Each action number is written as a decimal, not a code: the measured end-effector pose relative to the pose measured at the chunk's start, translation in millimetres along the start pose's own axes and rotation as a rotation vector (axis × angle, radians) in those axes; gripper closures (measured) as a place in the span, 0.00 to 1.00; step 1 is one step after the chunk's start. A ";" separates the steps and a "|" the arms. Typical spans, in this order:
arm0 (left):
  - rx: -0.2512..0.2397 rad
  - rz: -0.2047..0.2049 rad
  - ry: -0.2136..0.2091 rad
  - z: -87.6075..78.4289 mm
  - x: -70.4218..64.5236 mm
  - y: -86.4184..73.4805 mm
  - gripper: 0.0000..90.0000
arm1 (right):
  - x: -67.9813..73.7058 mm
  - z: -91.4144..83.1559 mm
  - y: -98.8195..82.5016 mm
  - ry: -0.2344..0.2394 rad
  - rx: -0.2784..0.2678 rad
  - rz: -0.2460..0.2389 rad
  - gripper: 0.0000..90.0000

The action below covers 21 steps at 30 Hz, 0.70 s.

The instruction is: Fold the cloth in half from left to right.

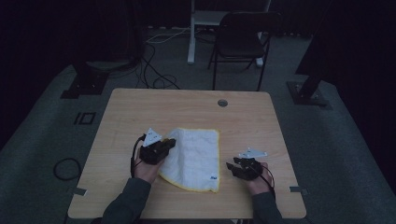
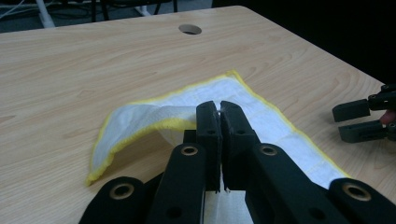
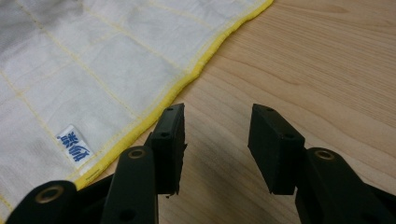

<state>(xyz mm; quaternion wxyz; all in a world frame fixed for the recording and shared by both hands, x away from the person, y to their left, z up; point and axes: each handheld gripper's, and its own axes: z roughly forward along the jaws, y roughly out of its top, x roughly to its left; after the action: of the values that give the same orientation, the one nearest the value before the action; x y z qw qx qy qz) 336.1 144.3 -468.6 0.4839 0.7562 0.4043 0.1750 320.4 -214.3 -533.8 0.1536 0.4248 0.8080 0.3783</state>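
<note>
On the tabletop (image 1: 140, 112) the cloth (image 1: 196, 158) lies at centre. The left tongs (image 1: 171, 143) sit at its 9 o'clock edge, the right tongs (image 1: 230, 167) beside its 4 o'clock corner.

From your high view the room is dim and underexposed, the surroundings nearly black, and the pale wooden bench (image 1: 187, 112) is the brightest area. Your two tong views are brighter and evenly lit, with soft shadows and no glare. Their nearest black parts look slightly soft.
</note>
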 end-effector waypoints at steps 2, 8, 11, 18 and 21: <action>-0.003 0.002 -0.002 0.9 -1.6 1.1 0.98 | 0.0 0.1 0.0 0.000 0.000 0.000 0.62; -0.006 0.014 -0.017 5.1 -7.7 5.6 0.98 | -0.5 -0.3 -0.1 -0.002 0.000 0.002 0.62; -0.010 0.013 -0.028 7.5 -10.9 7.1 0.98 | -1.1 -0.7 -0.2 -0.003 0.000 0.004 0.62; -0.013 0.016 -0.042 12.8 -16.3 9.0 0.98 | -2.2 -1.4 -0.5 -0.005 -0.003 0.009 0.62; -0.013 0.019 -0.049 14.5 -18.8 9.9 0.98 | -2.3 -1.2 -0.6 -0.005 -0.002 0.008 0.62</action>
<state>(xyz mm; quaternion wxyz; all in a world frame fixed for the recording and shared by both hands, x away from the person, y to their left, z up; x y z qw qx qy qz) 338.4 119.0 -464.5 0.4969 0.7608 0.3839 0.1639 320.8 -217.0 -533.6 0.1546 0.4287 0.8056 0.3785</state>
